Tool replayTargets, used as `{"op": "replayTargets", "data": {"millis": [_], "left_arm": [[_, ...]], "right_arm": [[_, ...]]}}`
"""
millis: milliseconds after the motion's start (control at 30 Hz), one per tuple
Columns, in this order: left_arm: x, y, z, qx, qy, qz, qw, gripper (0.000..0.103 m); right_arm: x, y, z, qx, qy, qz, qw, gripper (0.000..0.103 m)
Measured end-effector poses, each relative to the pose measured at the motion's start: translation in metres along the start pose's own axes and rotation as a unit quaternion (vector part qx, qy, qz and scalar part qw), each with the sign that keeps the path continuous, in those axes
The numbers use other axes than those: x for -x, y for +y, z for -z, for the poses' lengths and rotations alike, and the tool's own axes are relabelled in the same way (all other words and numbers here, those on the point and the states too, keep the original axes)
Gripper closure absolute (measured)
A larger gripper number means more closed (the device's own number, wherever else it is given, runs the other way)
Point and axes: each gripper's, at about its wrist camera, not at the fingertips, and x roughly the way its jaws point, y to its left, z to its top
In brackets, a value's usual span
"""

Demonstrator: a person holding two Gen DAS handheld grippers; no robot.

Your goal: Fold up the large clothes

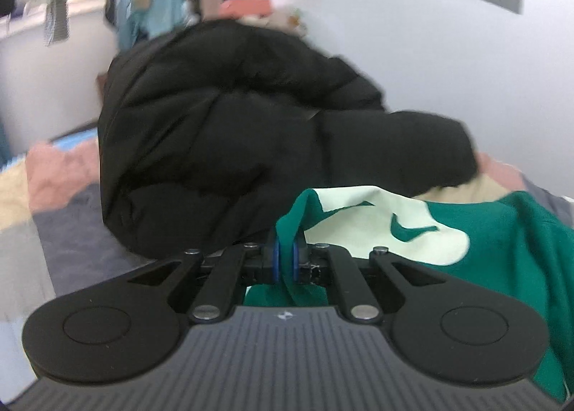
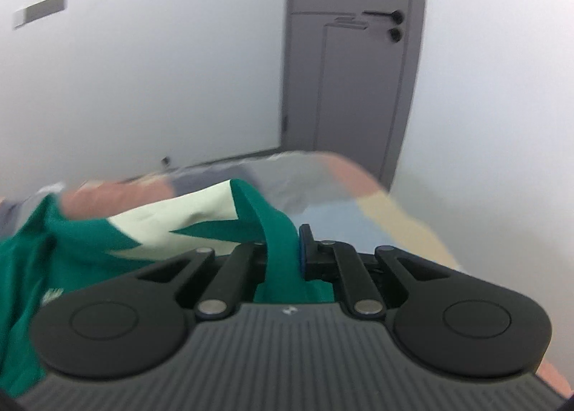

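In the left wrist view, the left claw is clamped tight on a fold of the green cotton sweatshirt with a cream chest panel, spreading toward 3 o'clock; a black quilted puffer jacket lies at 12 o'clock on the pastel patchwork bed cover.

In the right wrist view, the right claw pinches another green fold, the sweatshirt trailing toward 9 o'clock; a grey door stands at 12.

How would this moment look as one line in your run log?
step: fold in progress | left tongs: shut on green sweatshirt | right tongs: shut on green sweatshirt | black puffer jacket: piled behind on bed
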Motion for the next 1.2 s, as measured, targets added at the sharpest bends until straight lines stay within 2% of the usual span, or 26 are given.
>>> {"op": "replayTargets", "data": {"millis": [100,233,333,433,467,500,533,600,633,667,700,733,767,867,967,1067,1200], "left_arm": [[-0.025,0.002,-0.001,-0.011,0.011,-0.023,0.9996,0.095],[-0.05,-0.005,0.008,-0.038,0.03,-0.045,0.9978,0.094],[-0.055,-0.009,0.013,-0.056,0.039,-0.054,0.9962,0.094],[-0.057,-0.01,0.012,-0.045,0.047,-0.055,0.9964,0.091],[-0.056,-0.011,0.01,-0.041,0.05,-0.056,0.9964,0.087],[-0.053,-0.013,0.01,-0.04,0.049,-0.055,0.9965,0.072],[-0.05,-0.015,0.009,-0.041,0.047,-0.055,0.9965,0.046],[-0.041,-0.022,0.009,-0.051,0.036,-0.06,0.9963,0.031],[-0.036,-0.024,0.009,-0.058,0.03,-0.059,0.9961,0.031],[-0.03,-0.028,0.009,-0.066,0.026,-0.056,0.9959,0.031],[-0.024,-0.03,0.008,-0.071,0.022,-0.053,0.9958,0.031],[-0.015,-0.032,0.007,-0.073,0.016,-0.048,0.9961,0.031],[-0.008,-0.032,0.005,-0.072,0.013,-0.039,0.9965,0.031],[0.026,-0.028,0.002,-0.048,0.014,0.028,0.9984,0.03],[0.066,-0.029,0.004,-0.042,-0.007,0.068,0.9968,0.029],[0.095,-0.034,0.008,-0.037,-0.018,0.111,0.993,0.029],[0.125,-0.043,0.023,-0.014,-0.008,0.172,0.9849,0.029]], "right_arm": [[-0.043,-0.006,0.001,0.001,0.002,0.02,1.0,0.095],[-0.101,-0.014,0.028,-0.012,0.028,0.034,0.999,0.094],[-0.128,-0.019,0.05,-0.021,0.028,0.03,0.999,0.094],[-0.141,-0.023,0.064,-0.028,0.022,0.022,0.999,0.093],[-0.144,-0.023,0.066,-0.031,0.021,0.02,0.999,0.093],[-0.145,-0.022,0.067,-0.036,0.02,0.017,0.999,0.093],[-0.144,-0.021,0.067,-0.04,0.02,0.014,0.999,0.092],[-0.137,-0.015,0.065,-0.039,0.017,0.014,0.999,0.09],[-0.135,-0.014,0.064,-0.034,0.015,0.014,0.999,0.075],[-0.128,-0.015,0.064,-0.03,0.012,0.012,0.999,0.053],[-0.123,-0.017,0.063,-0.03,0.006,0.007,1.0,0.043],[-0.116,-0.017,0.062,-0.03,-0.003,0.003,1.0,0.03],[-0.106,-0.016,0.061,-0.026,-0.017,0.003,0.999,0.029],[-0.077,-0.006,0.055,-0.004,-0.046,-0.012,0.999,0.029],[-0.041,0.009,0.045,0.008,-0.066,-0.049,0.997,0.029],[-0.002,0.032,0.039,0.019,-0.079,-0.099,0.992,0.029],[0.044,0.074,0.045,0.035,-0.077,-0.176,0.981,0.029]]}}
